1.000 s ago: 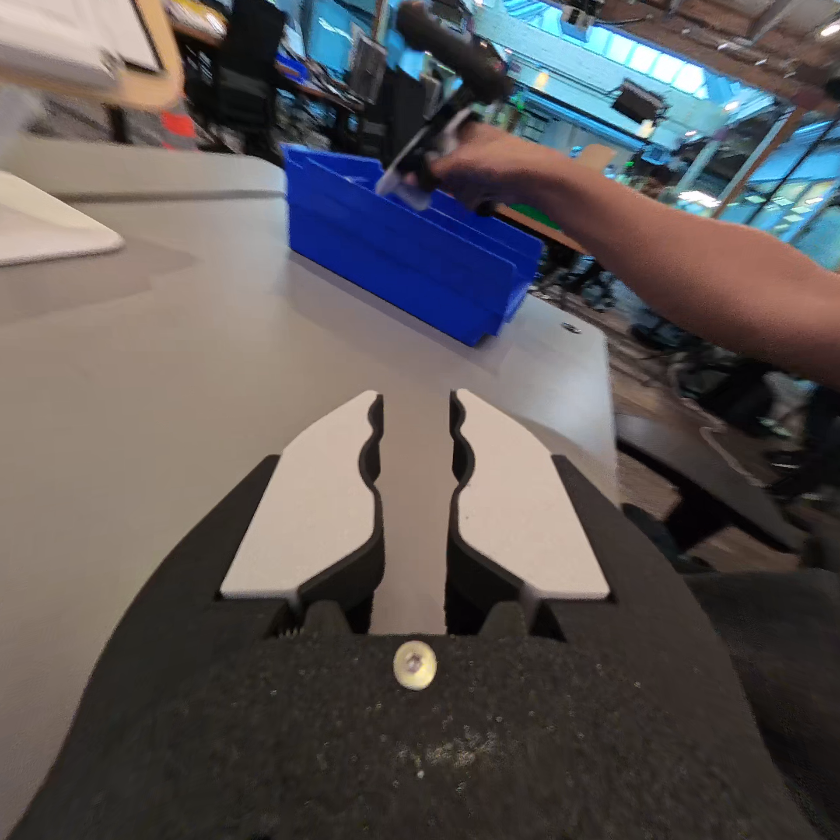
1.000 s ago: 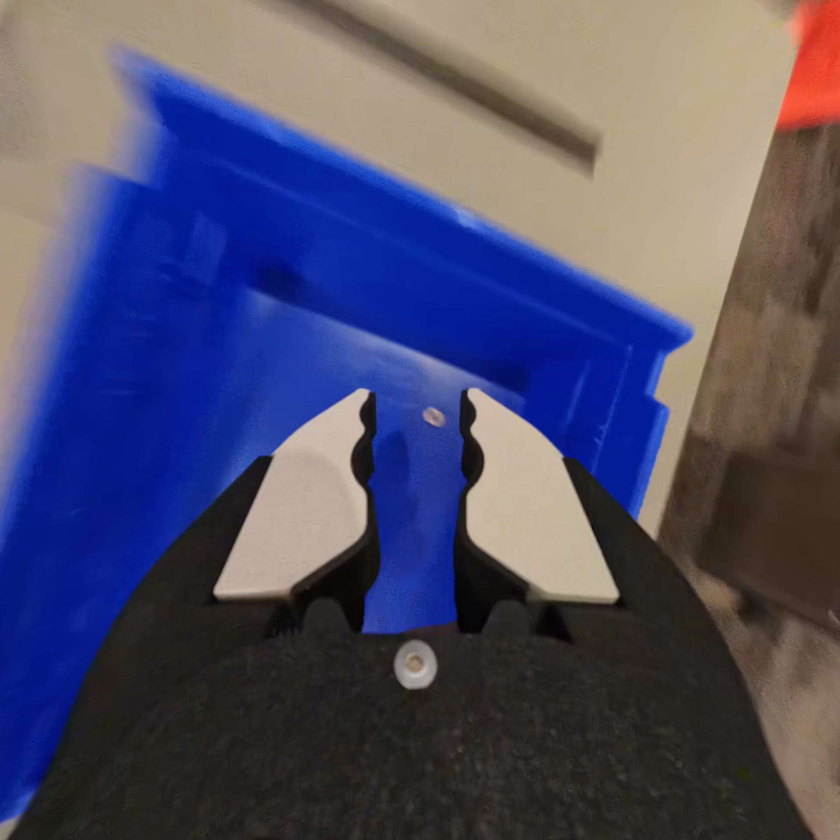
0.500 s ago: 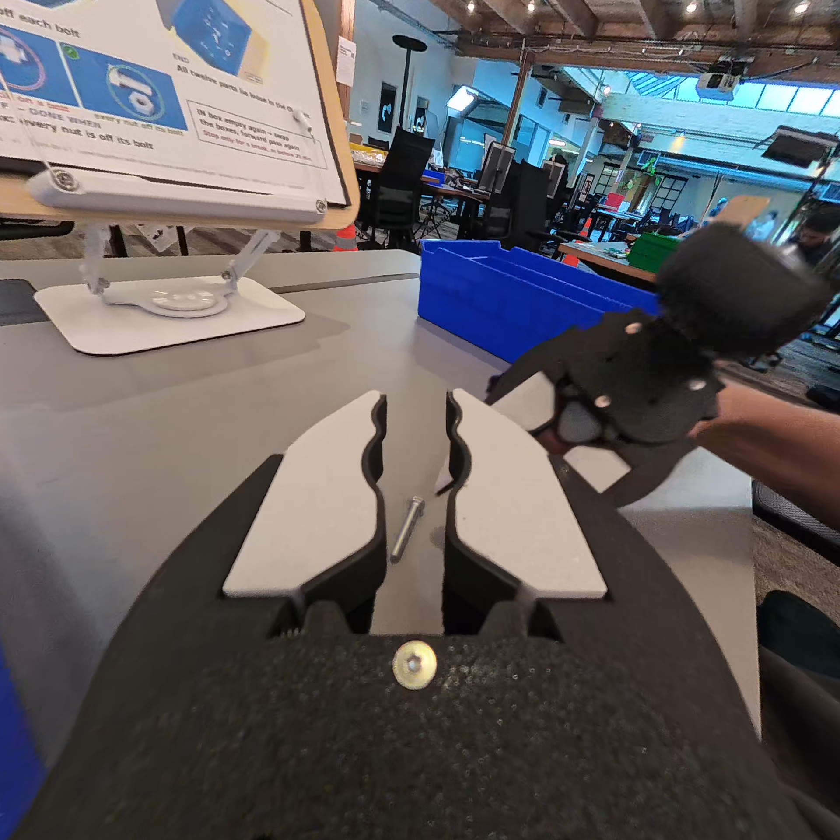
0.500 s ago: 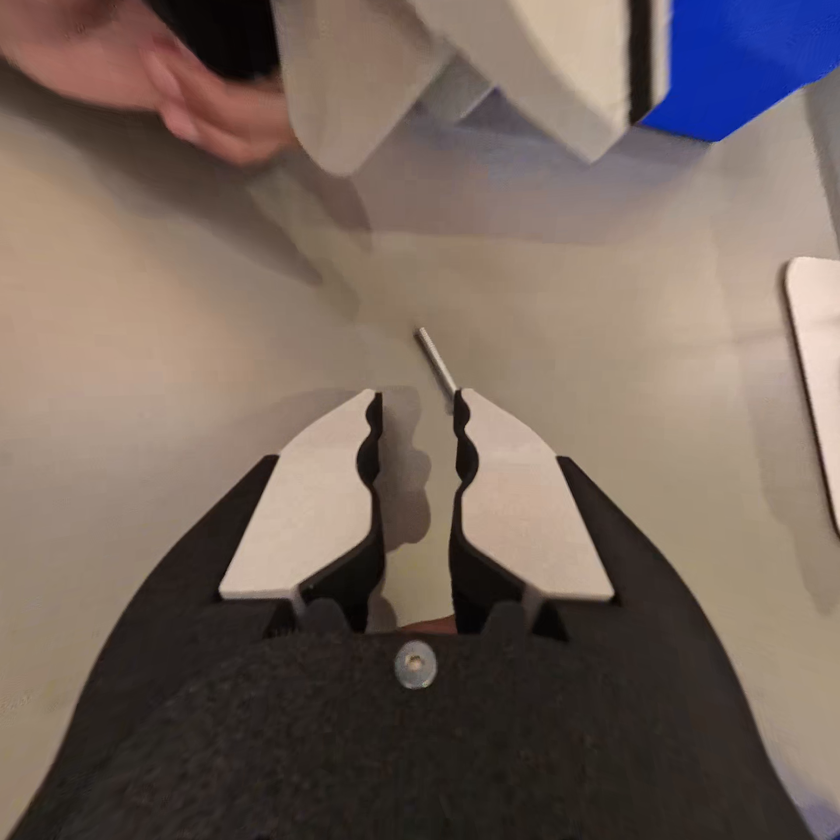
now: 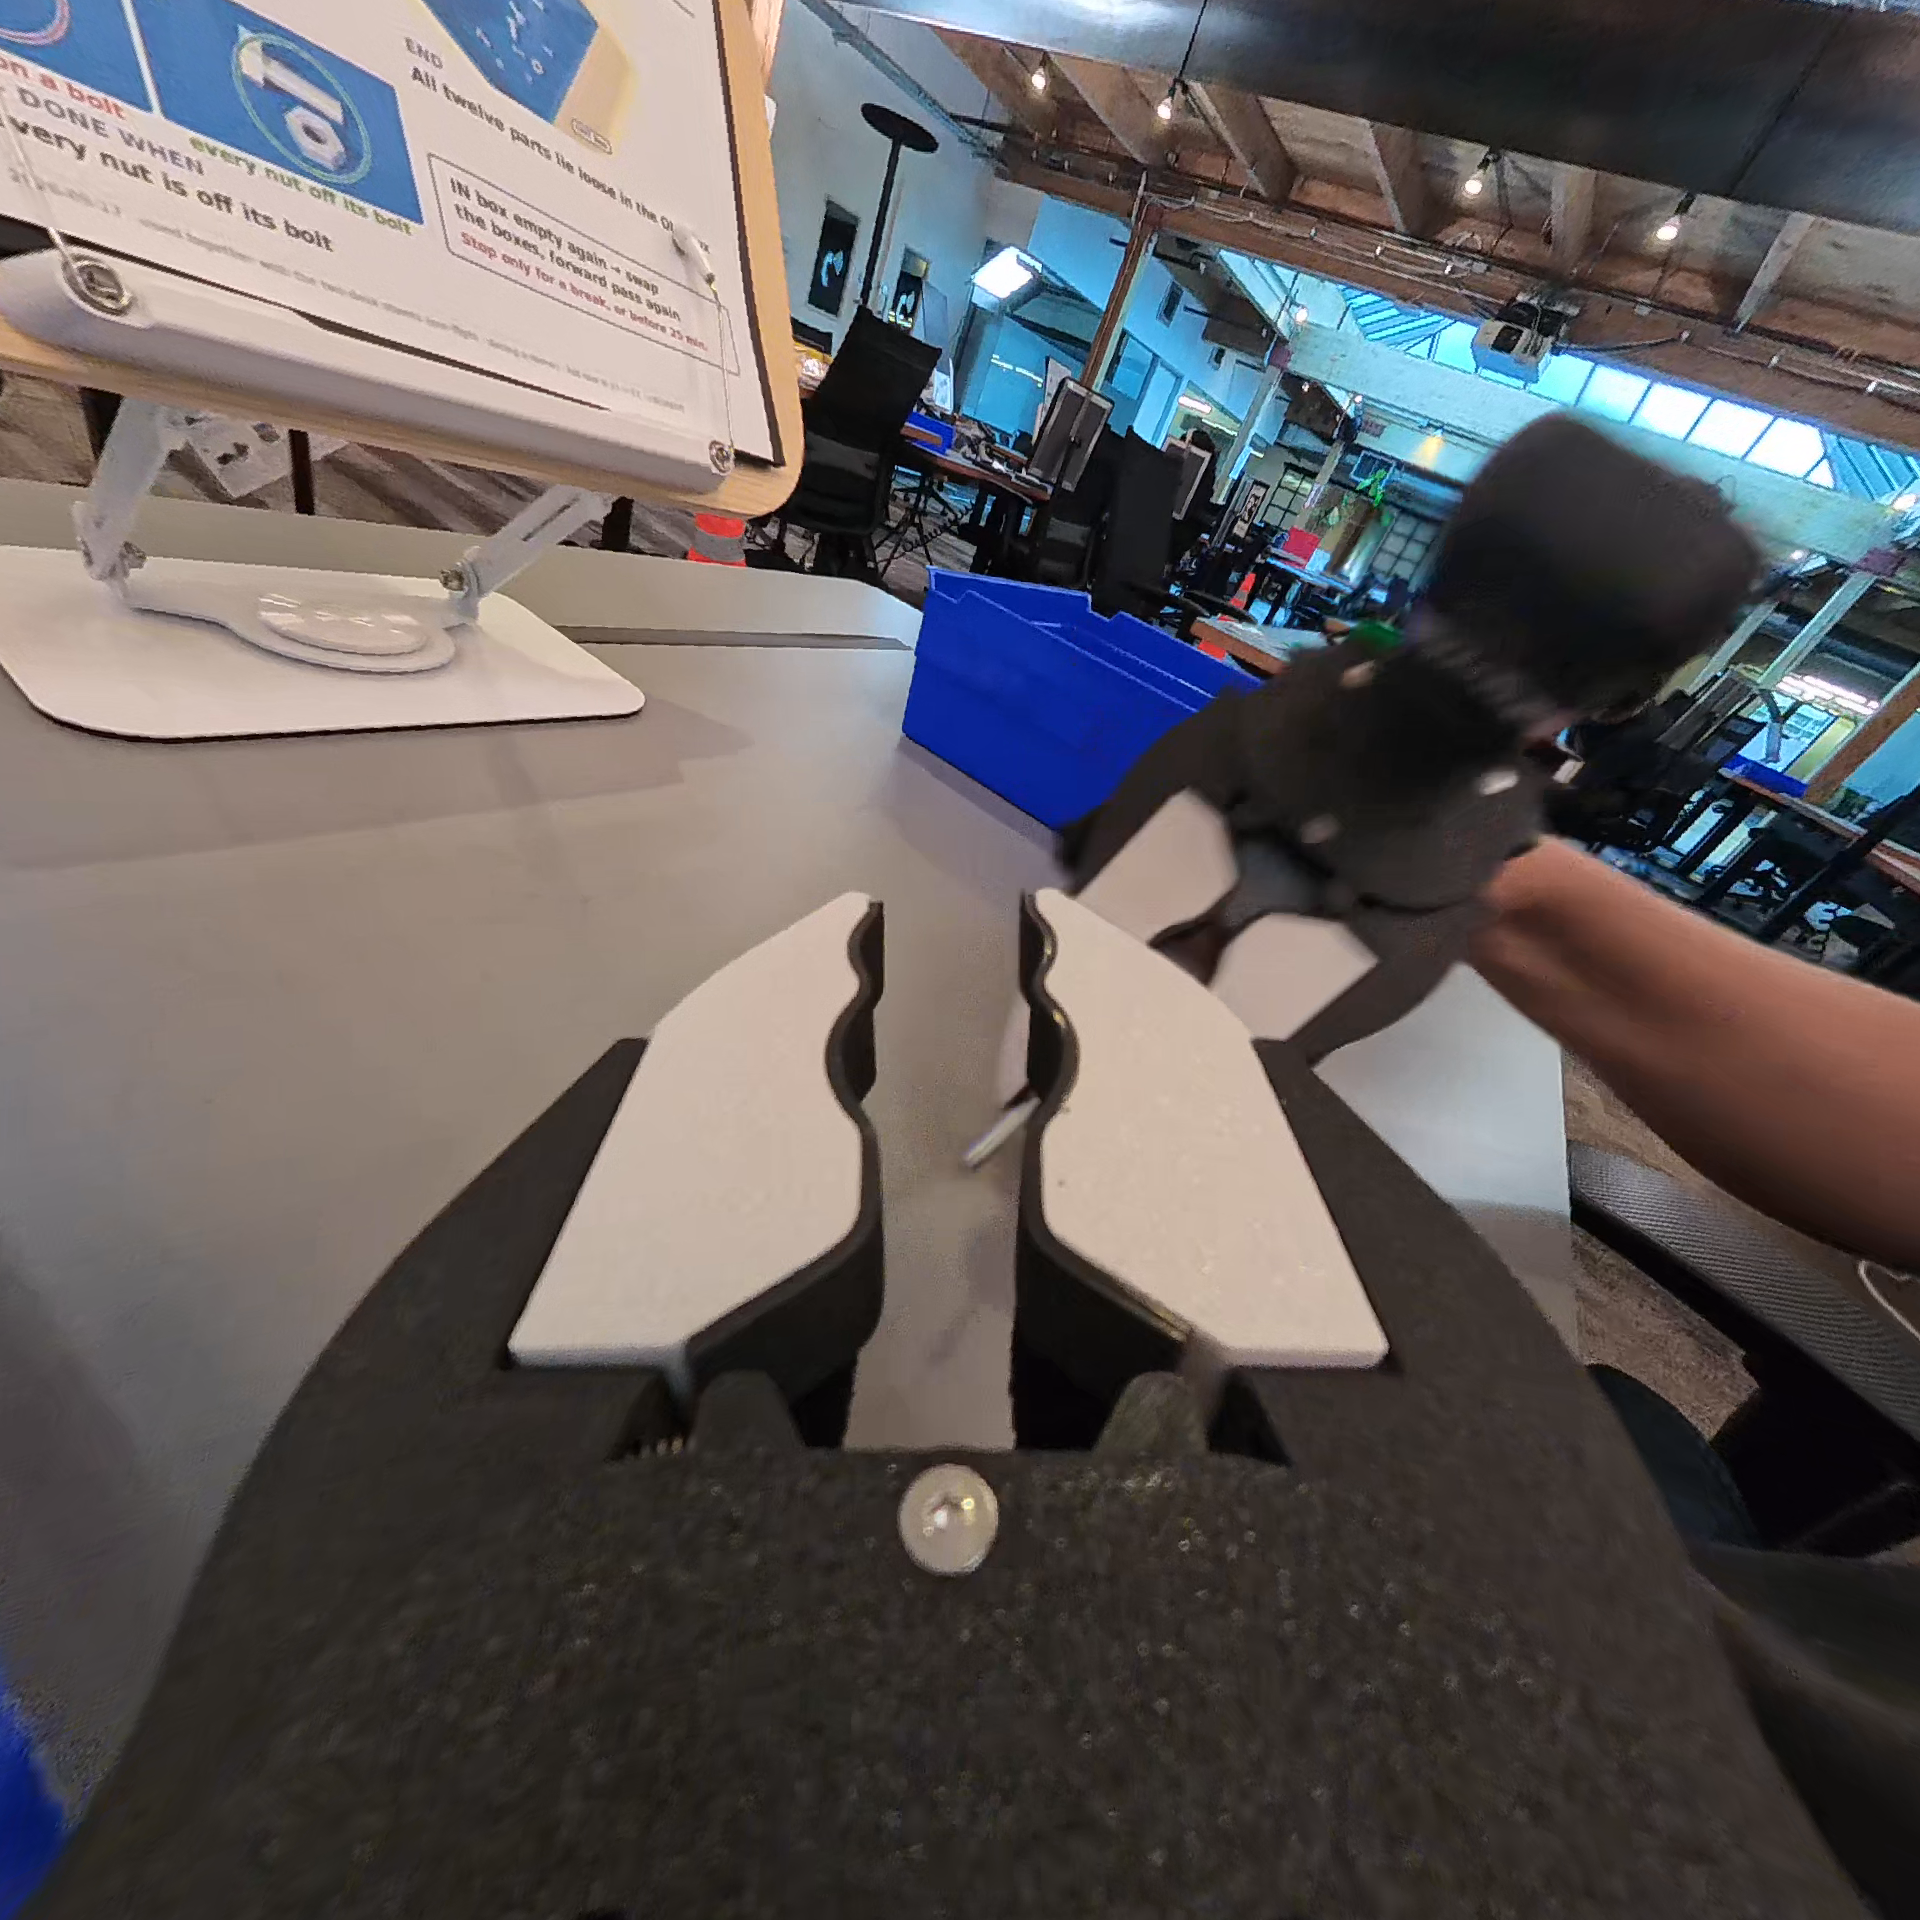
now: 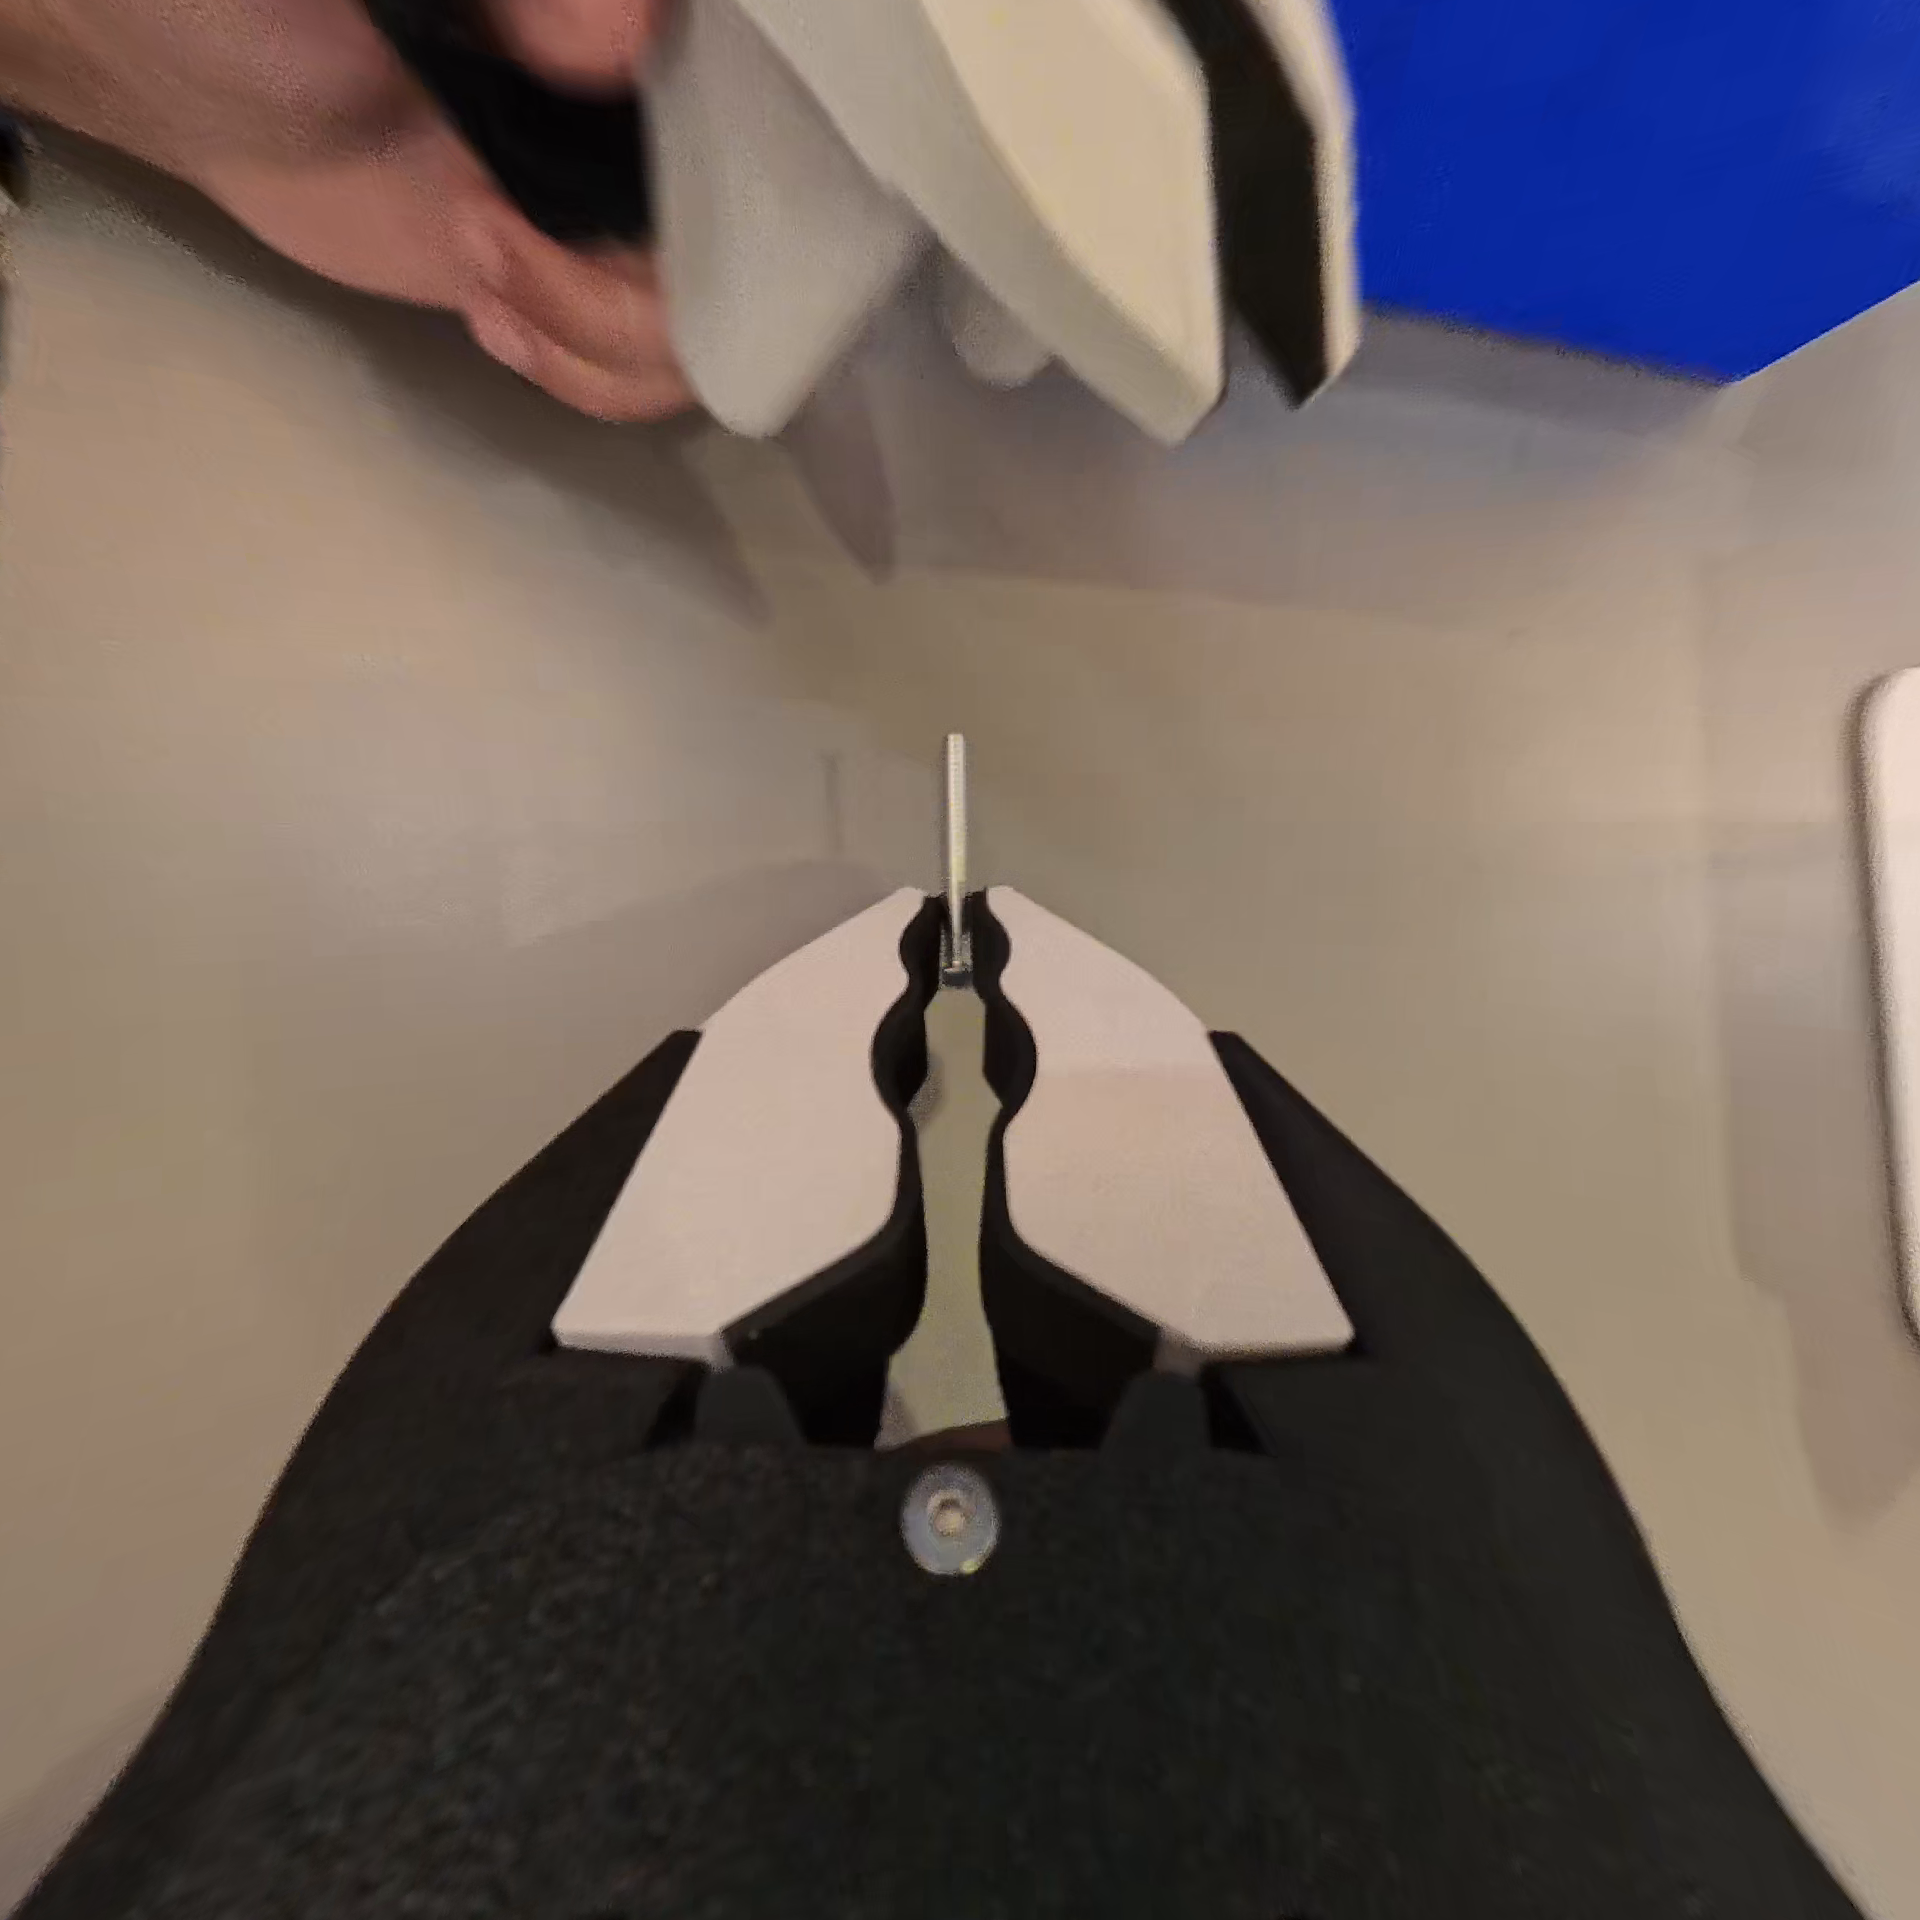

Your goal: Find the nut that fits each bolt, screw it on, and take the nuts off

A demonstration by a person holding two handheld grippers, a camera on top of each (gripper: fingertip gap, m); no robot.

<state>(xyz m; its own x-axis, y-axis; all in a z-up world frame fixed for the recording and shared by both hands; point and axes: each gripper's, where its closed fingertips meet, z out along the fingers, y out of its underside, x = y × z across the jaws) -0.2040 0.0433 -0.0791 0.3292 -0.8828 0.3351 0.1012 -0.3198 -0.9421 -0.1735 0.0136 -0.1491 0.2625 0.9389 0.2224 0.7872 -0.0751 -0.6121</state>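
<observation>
A thin silver bolt [image 6: 954, 810] is at the grey table top [image 6: 416, 831]. My right gripper [image 6: 954, 909] is shut on its head end, and the shaft sticks out ahead of the tips. In the left wrist view the bolt's free end [image 5: 997, 1132] shows between my left gripper's open, empty jaws [image 5: 951, 914]. The right gripper's white fingers [image 5: 1153, 862] reach in from the right, blurred. The left gripper's fingers [image 6: 1039, 208] hang over the bolt from the top of the right wrist view. I cannot tell whether the bolt is lifted. No nut is in view.
A blue bin [image 5: 1039, 707] stands at the table's far right and also shows in the right wrist view [image 6: 1610, 156]. A white document stand [image 5: 312, 644] with an instruction sheet is at far left; its base edge [image 6: 1896, 935] shows too. The table's right edge is close. Tip to tip, the grippers are about 8 cm apart.
My right gripper left the blue bin, came down to the bolt on the table and closed on its head. My left gripper stayed open and now has the bolt between its jaws.
</observation>
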